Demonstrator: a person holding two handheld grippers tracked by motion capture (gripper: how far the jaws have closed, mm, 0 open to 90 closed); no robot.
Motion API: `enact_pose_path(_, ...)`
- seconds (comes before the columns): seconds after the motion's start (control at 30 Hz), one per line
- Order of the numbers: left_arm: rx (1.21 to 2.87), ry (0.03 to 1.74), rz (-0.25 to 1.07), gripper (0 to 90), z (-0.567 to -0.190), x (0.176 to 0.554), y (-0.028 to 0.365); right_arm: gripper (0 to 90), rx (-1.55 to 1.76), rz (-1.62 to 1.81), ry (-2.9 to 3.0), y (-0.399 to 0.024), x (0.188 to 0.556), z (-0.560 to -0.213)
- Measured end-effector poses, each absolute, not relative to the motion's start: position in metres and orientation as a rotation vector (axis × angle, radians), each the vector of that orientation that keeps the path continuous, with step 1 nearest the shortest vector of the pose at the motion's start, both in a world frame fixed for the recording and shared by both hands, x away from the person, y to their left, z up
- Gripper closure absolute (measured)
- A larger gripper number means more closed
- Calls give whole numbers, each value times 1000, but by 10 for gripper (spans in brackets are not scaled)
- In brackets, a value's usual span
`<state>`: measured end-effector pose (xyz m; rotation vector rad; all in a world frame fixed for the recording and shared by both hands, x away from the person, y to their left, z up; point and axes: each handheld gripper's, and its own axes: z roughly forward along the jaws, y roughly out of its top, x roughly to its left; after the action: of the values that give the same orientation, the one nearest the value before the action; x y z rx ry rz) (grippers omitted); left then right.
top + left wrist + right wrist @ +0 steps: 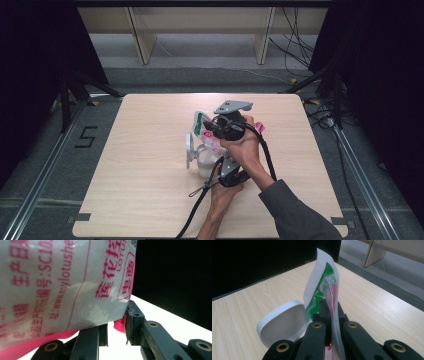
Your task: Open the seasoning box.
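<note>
Right now both hands meet near the middle of the light wooden desk, working on one plastic bag printed in pink and green. In the high view the right gripper, with its grey three-cornered plate on top, sits at the upper part of the bag, while the left gripper is lower, nearer the person, with a black cable trailing toward the desk's near edge. Along the right gripper view, its jaws are pressed together on the bag's thin edge, and the film rises upright between them, green print on one side and pink lines on the other. Along the left gripper view, the jaws stand narrow, with the pink bottom seam of the bag between them; the bag bulges above the jaws, and red Chinese lettering covers its face. A white container with its hinged lid tipped open stands on the desk just beside and below the bag
</note>
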<state>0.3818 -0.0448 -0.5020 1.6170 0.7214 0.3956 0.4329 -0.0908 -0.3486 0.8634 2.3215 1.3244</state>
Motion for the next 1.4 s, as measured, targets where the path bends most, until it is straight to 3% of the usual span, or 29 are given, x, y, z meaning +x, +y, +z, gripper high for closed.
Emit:
enact_pose_path(1.07, 1623, 717, 407, 742, -500, 383, -44, 900, 841, 1305, 2342, -89, 433, -347)
enact_pose_path(1.17, 1556, 751, 375, 742, -500, 382, -48, 900, 829, 1290, 2349, -87, 433, -348)
enact_pose_path(1.33, 1616, 715, 397, 742, -499, 383, -43, 900, 828, 1314, 2329, -87, 434, -348)
enact_pose_path(1.4, 1544, 752, 369, 742, -500, 381, -48, 900, 827, 1308, 2333, -87, 434, -348)
